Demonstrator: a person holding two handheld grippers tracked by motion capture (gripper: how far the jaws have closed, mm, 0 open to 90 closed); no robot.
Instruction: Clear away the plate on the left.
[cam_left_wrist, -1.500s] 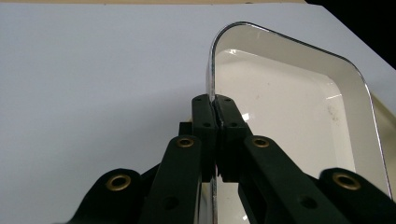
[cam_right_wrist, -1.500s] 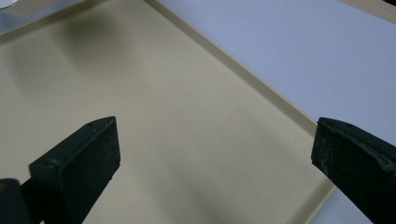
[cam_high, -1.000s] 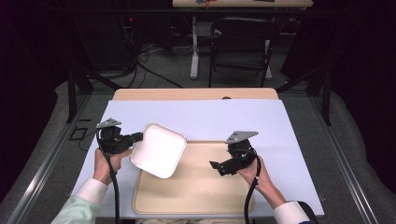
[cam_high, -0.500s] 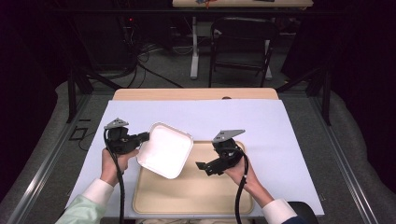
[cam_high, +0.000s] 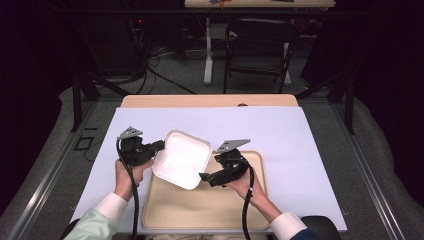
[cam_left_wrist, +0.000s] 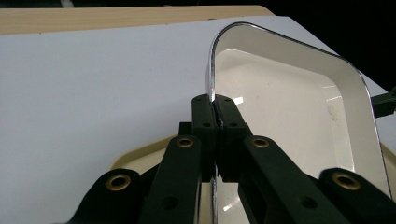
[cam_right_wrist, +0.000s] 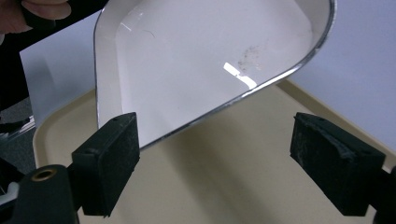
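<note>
A white square dish (cam_high: 181, 159) with a thin metal-lined rim hangs tilted over the left end of a beige tray (cam_high: 220, 210). My left gripper (cam_high: 159, 146) is shut on the dish's left rim; in the left gripper view both pads (cam_left_wrist: 205, 116) pinch that rim of the dish (cam_left_wrist: 289, 102). My right gripper (cam_high: 204, 177) sits at the dish's lower right corner, open. Its jaws have just been closing, and its pads (cam_right_wrist: 109, 154) stand wide apart with nothing pressed between them. The dish (cam_right_wrist: 201, 56) hangs just beyond them above the tray (cam_right_wrist: 210, 186).
A white sheet (cam_high: 300, 135) covers most of the wooden table (cam_high: 210, 100). Behind the table stand a black chair (cam_high: 260, 45) and a table leg (cam_high: 208, 50), with cables on the floor (cam_high: 150, 60).
My right gripper has moved left across the tray up to the dish's corner. The dish and left gripper have shifted slightly right.
</note>
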